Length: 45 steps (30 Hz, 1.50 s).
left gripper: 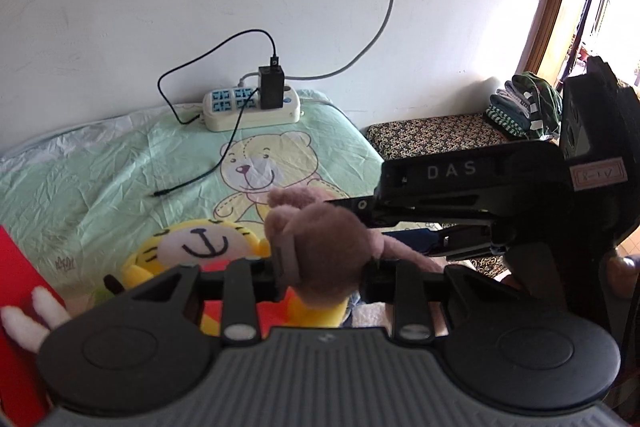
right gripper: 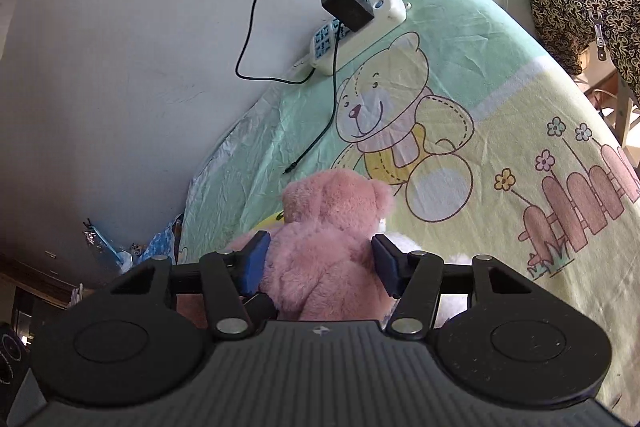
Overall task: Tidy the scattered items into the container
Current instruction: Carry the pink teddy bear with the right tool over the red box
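Pink plush teddy bear (right gripper: pixel 328 247) gripped by both: left gripper (left gripper: pixel 320 275) closed on its head, right gripper (right gripper: pixel 320 263) clamped around its body, above bear-print bed sheet (right gripper: pixel 500 99). Lift best kept level; container unseen.

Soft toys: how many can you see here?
3, maybe more hidden: a pink bear held between both grippers, a yellow tiger beneath it, and white plush ears at the left edge.
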Each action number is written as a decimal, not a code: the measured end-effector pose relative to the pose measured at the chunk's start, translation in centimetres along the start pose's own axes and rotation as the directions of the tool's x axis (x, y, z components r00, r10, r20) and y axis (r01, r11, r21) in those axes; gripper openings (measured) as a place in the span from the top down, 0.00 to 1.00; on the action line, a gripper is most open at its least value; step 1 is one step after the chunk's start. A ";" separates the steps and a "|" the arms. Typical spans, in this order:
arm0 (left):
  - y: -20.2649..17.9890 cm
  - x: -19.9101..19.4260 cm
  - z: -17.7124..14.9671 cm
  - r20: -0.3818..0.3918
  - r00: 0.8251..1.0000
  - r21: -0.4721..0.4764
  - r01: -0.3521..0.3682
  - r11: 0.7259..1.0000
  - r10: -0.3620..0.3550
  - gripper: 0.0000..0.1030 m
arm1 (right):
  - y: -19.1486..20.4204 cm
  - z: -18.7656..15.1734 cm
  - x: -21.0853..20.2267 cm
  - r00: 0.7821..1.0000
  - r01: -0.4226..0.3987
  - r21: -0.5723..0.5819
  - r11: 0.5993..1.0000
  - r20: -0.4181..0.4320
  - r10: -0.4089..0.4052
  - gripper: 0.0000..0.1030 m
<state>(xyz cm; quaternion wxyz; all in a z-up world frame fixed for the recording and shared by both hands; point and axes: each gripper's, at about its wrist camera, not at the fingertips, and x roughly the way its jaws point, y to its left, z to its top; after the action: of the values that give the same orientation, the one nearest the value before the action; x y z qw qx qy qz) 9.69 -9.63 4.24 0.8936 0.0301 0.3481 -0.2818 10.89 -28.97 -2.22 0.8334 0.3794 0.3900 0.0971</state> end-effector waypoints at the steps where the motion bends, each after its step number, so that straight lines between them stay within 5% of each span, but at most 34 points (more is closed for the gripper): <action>1: 0.1 -0.7 -0.2 0.000 1.000 -0.011 0.000 1.000 0.000 0.72 | 0.6 -0.6 -0.4 1.000 -0.004 -0.014 1.000 0.008 0.004 0.43; 10: 0.2 -7.2 -2.8 0.056 0.995 -0.056 -0.077 0.995 0.080 0.72 | 4.8 -5.0 -2.4 0.997 -0.073 -0.074 0.995 0.023 0.075 0.43; 21: 4.9 -15.5 -5.5 0.147 0.960 -0.118 -0.221 0.968 0.237 0.72 | 12.6 -9.4 -0.8 0.980 -0.197 -0.137 0.971 -0.017 0.197 0.46; 22: 5.7 -16.0 -5.7 0.152 0.960 -0.121 -0.219 0.968 0.236 0.71 | 13.5 -9.8 -0.4 0.976 -0.219 -0.136 0.966 -0.022 0.218 0.66; 25: 8.9 -17.4 -6.3 0.131 0.969 -0.141 -0.190 0.972 0.209 0.71 | 16.6 -11.5 1.2 0.961 -0.275 -0.142 0.951 -0.058 0.270 0.84; 29: 13.5 -17.4 -7.4 0.117 0.972 -0.177 -0.181 0.967 0.203 0.72 | 20.3 -14.5 5.4 0.974 -0.228 -0.225 0.947 -0.042 0.225 0.80; 32: 17.1 -16.6 -8.3 0.075 0.978 -0.186 -0.180 0.966 0.197 0.90 | 21.2 -15.6 8.6 0.981 -0.193 -0.188 0.963 -0.061 0.184 0.80; 37: 20.5 -18.4 -10.5 0.053 0.991 -0.135 -0.112 0.984 0.120 0.90 | 22.1 -16.3 7.3 0.988 -0.155 -0.181 0.971 -0.022 0.154 0.65; 39: 21.1 -19.6 -11.7 0.053 0.997 -0.080 -0.054 0.995 0.058 0.89 | 22.1 -17.1 5.7 0.995 -0.102 -0.228 0.968 -0.009 0.103 0.58; 42: 21.4 -20.2 -13.8 -0.017 0.999 0.014 0.050 0.999 -0.049 0.70 | 21.0 -18.9 3.9 0.998 0.058 -0.290 0.955 0.027 -0.052 0.43; 45: 20.9 -19.6 -15.3 -0.090 0.985 0.070 0.154 0.986 -0.147 0.57 | 18.8 -20.8 2.5 0.971 0.237 -0.282 0.930 0.060 -0.230 0.41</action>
<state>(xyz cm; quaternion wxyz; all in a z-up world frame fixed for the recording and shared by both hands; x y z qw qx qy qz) -0.34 21.23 2.25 0.8525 0.0497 0.3756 -0.3601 0.05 -3.20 1.18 0.8903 0.2064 0.4030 0.0481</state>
